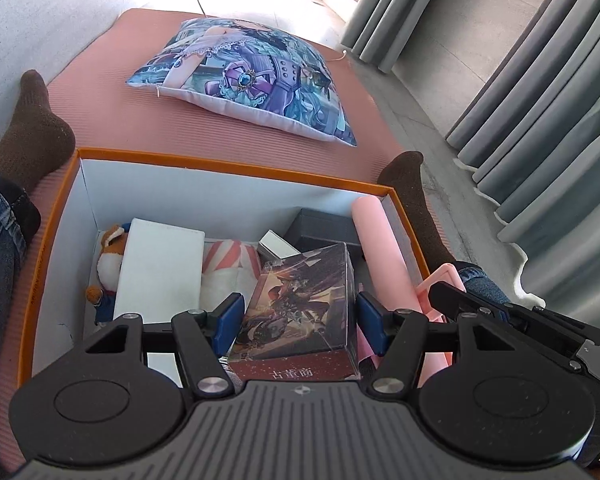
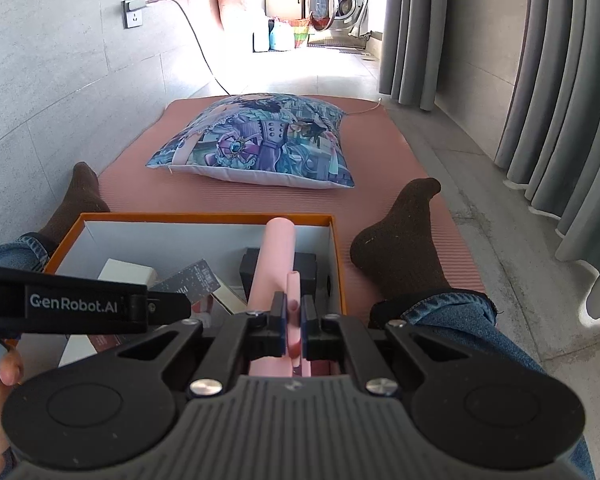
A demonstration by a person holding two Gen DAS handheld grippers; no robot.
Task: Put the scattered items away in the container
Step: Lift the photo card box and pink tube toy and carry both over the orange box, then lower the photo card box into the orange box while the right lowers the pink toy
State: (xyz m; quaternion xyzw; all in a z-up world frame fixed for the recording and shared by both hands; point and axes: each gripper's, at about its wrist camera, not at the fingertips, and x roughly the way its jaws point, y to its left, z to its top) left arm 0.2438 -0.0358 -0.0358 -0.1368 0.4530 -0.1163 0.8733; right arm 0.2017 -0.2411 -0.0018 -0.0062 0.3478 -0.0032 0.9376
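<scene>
The orange-rimmed white container [image 1: 228, 166] [image 2: 204, 216] sits on the mat between the person's legs. My left gripper [image 1: 298, 316] is above it, its blue pads [image 1: 230, 314] pressed on both sides of a dark printed box [image 1: 300, 300]. My right gripper [image 2: 294, 320] is shut on a thin pink plastic piece [image 2: 293, 288] at the container's right side, also seen as a pink piece [image 1: 440, 280] in the left wrist view. A pink roll [image 1: 376, 240] [image 2: 278, 256] leans in the right corner. Inside lie a fox plush [image 1: 108, 248], a white box [image 1: 160, 268], striped cloth [image 1: 230, 256] and a dark grey box [image 1: 324, 224].
A printed pillow [image 1: 244, 76] [image 2: 256, 140] lies on the pink mat [image 1: 112, 92] beyond the container. Feet in brown socks [image 1: 32, 136] [image 2: 400, 240] flank it. Grey curtains [image 2: 560, 100] hang at the right, a tiled wall with a socket [image 2: 134, 14] at the left.
</scene>
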